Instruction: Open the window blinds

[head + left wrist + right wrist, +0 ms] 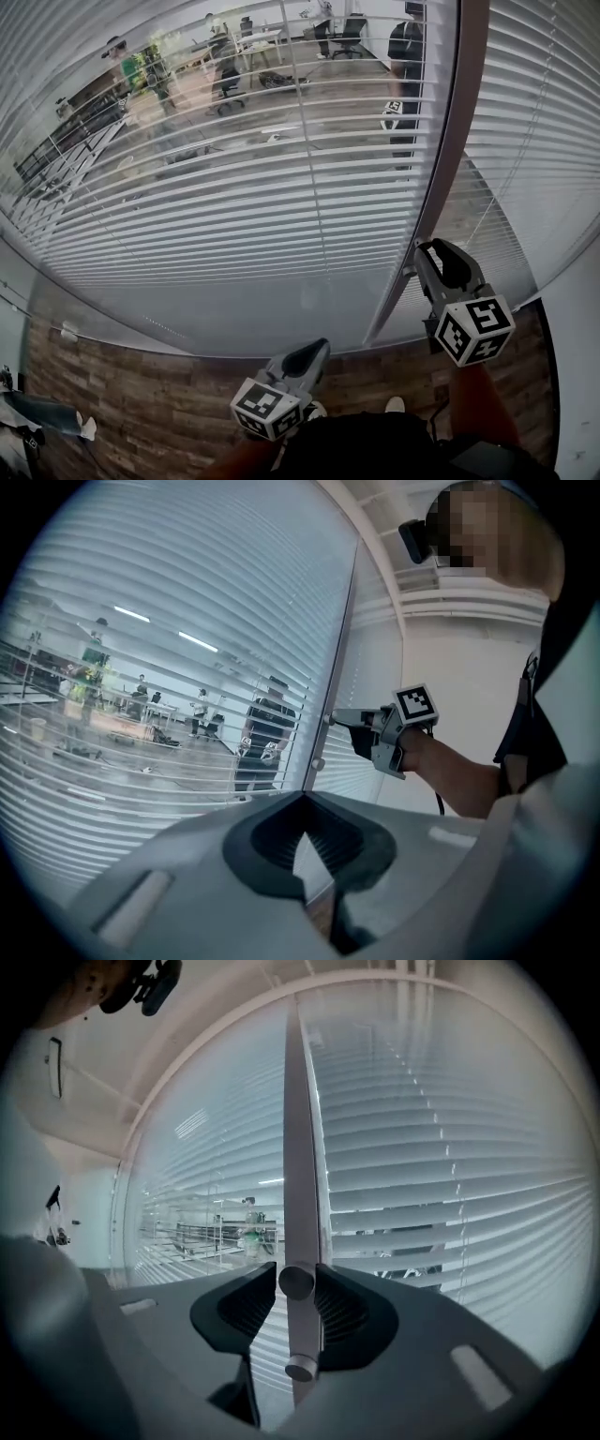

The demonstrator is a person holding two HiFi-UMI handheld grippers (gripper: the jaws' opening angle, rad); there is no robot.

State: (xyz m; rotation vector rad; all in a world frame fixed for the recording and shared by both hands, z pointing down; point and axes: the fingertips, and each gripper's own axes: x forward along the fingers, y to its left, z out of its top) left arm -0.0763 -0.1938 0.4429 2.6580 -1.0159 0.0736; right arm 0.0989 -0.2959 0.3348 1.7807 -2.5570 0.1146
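My right gripper (296, 1277) is closed on a small round knob (296, 1284) on the grey post (300, 1147) in the middle of its view. My left gripper (302, 797) hangs low in the head view. Its jaws are together and hold nothing.

The knob is smooth and round, so I think it could slip out of the jaws if I twist too fast. If I pull sideways as I turn, I might bend it or lose it. If I turn it the wrong way, the slats will shut more.

The blinds (234, 206) fill the left of the head view and are partly open, with a room showing between the slats. The blinds on the right (450, 1176) look more shut.

I cannot tell which blinds this knob moves. A second knob (302, 1368) sits lower on the post, and I cannot tell what it does. In the head view the gripper hides both knobs. The tops of the blinds are cut off.
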